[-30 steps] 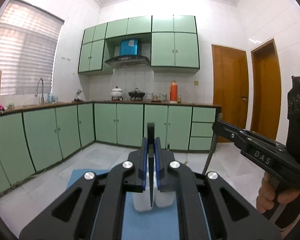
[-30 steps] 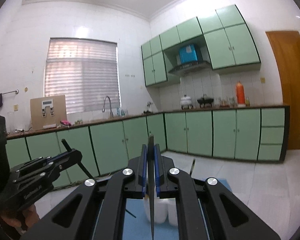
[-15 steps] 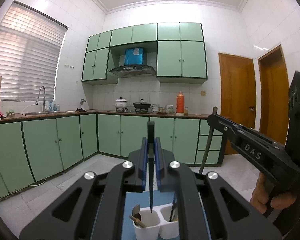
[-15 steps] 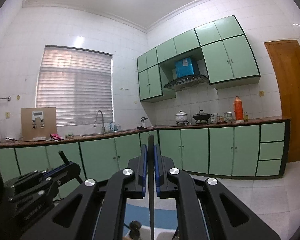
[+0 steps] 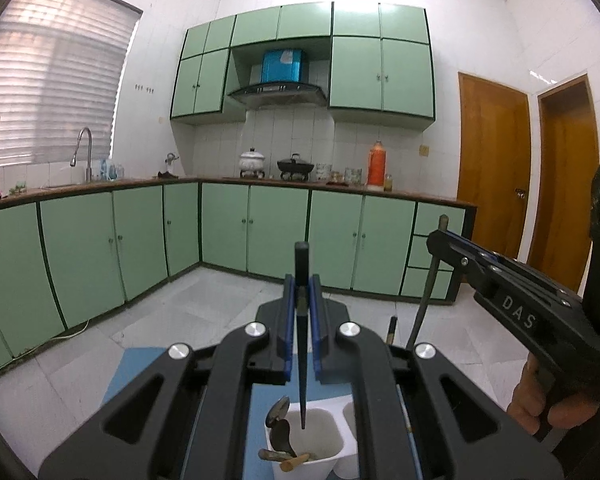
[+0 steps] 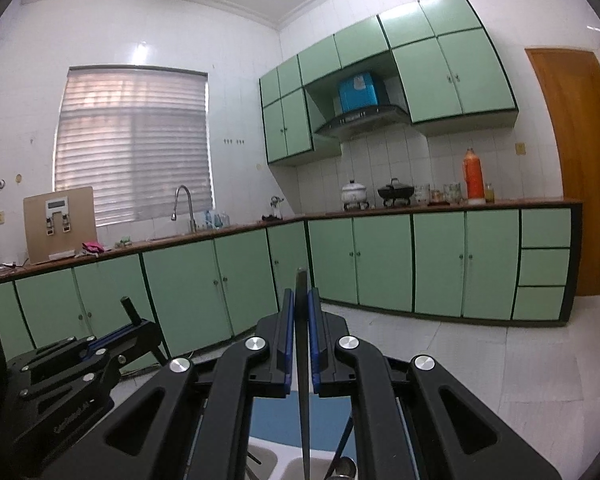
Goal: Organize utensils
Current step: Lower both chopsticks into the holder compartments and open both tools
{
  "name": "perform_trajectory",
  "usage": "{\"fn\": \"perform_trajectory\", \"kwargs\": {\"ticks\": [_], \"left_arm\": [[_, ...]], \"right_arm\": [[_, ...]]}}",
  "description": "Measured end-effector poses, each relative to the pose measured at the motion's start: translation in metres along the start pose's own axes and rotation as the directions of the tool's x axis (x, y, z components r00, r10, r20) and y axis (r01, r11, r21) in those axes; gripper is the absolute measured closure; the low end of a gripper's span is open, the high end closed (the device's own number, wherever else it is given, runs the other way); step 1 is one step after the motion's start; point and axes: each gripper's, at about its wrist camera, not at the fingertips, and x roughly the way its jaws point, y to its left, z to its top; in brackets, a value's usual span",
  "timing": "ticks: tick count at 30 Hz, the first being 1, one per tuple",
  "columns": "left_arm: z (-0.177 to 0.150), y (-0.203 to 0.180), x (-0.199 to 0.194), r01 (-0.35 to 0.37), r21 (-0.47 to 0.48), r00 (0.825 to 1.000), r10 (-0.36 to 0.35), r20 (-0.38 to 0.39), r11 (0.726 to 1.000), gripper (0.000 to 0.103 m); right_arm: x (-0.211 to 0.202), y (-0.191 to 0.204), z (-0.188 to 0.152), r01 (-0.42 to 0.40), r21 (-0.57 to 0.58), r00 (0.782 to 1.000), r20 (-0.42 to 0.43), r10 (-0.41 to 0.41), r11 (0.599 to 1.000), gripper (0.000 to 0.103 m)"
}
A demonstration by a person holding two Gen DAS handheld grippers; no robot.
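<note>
Both grippers' fingers (image 5: 315, 320) clamp dark chopsticks (image 5: 301, 344) above white utensil cups (image 5: 320, 436) on a blue mat (image 5: 140, 372).

A chopstick (image 5: 302, 364) is hanging between the left gripper's (image 5: 301, 320) fingers, its tip over the left cup (image 5: 320, 436) holding spoons (image 5: 280, 436); another cup (image 5: 350, 420) is sitting just right; the right gripper (image 5: 444, 240) is hovering further right, pinching another chopstick (image 5: 424, 300).

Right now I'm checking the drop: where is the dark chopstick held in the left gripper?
In the left wrist view, the dark chopstick hangs upright, its tip over the left compartment of the white plastic holder, above the spoons.
</note>
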Motion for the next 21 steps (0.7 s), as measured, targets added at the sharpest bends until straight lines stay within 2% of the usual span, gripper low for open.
{"fn": "perform_trajectory", "kwargs": {"ticks": [21], "left_arm": [[-0.039,0.008,0.043,-0.022,-0.005,0.992,0.021,-0.127,1.0,0.097]], "right_arm": [[0.033,-0.018,-0.058,-0.005,0.046,0.99,-0.144,0.011,0.999,0.096]]}}
